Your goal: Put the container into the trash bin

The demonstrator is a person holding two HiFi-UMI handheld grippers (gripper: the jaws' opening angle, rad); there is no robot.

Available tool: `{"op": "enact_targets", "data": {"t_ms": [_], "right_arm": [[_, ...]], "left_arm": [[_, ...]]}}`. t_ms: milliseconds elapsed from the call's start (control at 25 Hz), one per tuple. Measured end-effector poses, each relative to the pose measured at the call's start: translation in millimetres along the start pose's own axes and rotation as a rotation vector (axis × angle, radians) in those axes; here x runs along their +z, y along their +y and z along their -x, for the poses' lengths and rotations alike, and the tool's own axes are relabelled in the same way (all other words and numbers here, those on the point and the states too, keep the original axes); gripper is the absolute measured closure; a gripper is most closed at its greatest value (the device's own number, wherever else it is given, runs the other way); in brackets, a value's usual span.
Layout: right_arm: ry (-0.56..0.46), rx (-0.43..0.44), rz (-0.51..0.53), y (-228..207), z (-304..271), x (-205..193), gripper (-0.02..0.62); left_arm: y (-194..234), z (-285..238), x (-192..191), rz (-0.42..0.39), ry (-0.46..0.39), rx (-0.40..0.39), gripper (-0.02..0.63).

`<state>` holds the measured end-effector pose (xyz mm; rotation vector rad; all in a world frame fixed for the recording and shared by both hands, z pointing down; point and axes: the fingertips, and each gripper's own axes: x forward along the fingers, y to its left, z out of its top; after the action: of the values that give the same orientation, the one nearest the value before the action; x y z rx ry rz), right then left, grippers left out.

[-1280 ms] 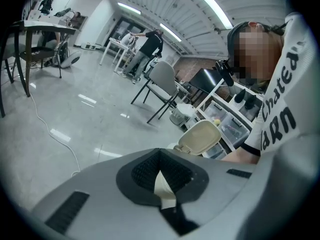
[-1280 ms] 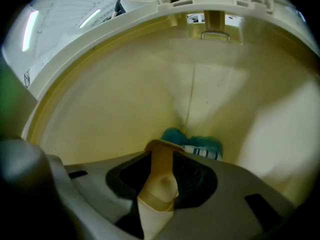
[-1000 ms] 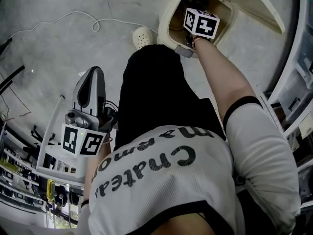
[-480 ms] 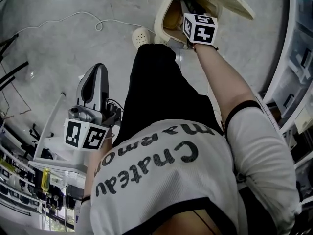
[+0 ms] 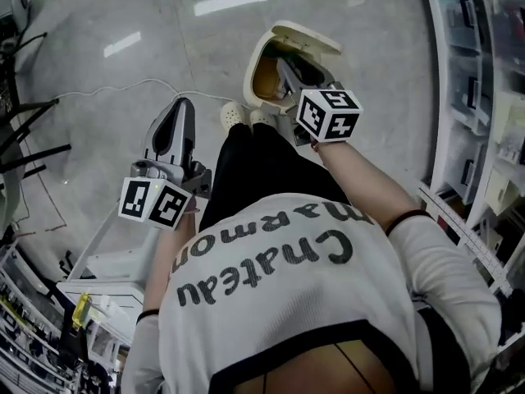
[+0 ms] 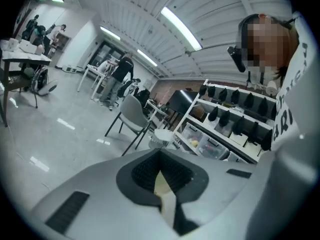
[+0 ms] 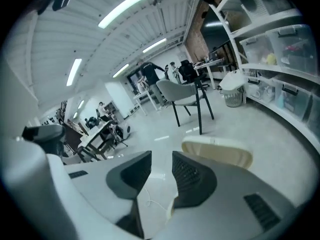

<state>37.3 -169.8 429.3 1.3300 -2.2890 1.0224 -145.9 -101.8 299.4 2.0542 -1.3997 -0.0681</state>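
Observation:
A cream trash bin [image 5: 264, 80] stands on the floor ahead of the person's feet, its lid [image 5: 305, 38] tipped up. The lid's edge [image 7: 217, 151] also shows in the right gripper view. My right gripper [image 5: 289, 66] hangs just above the bin's mouth, jaws a little apart with only floor and a cable showing between them [image 7: 155, 171]. My left gripper [image 5: 182, 109] is held off to the left of the bin, over bare floor, jaws closed together [image 6: 162, 170] with nothing in them. No container shows in any view; the bin's inside is mostly hidden.
A white cable [image 5: 123, 89] loops over the grey floor left of the bin. A white wire cart [image 5: 107, 261] stands at lower left. Shelving with plastic drawers [image 5: 476, 97] lines the right side. Grey chairs [image 7: 185, 96] and tables stand farther off.
My right gripper has come up out of the bin's mouth and back toward the person. The head view has risen, so the bin looks smaller and farther. The left gripper stayed shut.

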Motion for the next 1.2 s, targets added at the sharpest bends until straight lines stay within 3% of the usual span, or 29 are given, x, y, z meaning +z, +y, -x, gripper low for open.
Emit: {"op": "enact_targets", "data": {"t_ms": [120,320,560,1000,1200], "right_arm": [[-0.089,0.021,-0.011,16.5,34.9,51.3,0.463],[-0.237,0.054,0.084,42.8,78.8,140.8,0.485],[-0.332,0.066,0.09,58.6,134.5,204.3,0.526],[-0.443,0.084,0.228,78.2,171.7,251.0,0.534],[-0.434,0.087,0.209,74.8,166.6,248.8,0.537]], "left_arm": [[-33.7,-9.1,36.2,-0.036,-0.062,-0.053,0.583],[-80.0,-15.6,94.3,-0.11,-0.166,-0.131,0.583],[-118.9,-7.2,149.9,-0.169,-0.259,-0.155,0.583],[-150.4,-6.1,187.6,-0.231,-0.346,-0.182,0.583],[-150.3,-5.6,186.9,-0.238,-0.349,-0.183,0.583]]}}
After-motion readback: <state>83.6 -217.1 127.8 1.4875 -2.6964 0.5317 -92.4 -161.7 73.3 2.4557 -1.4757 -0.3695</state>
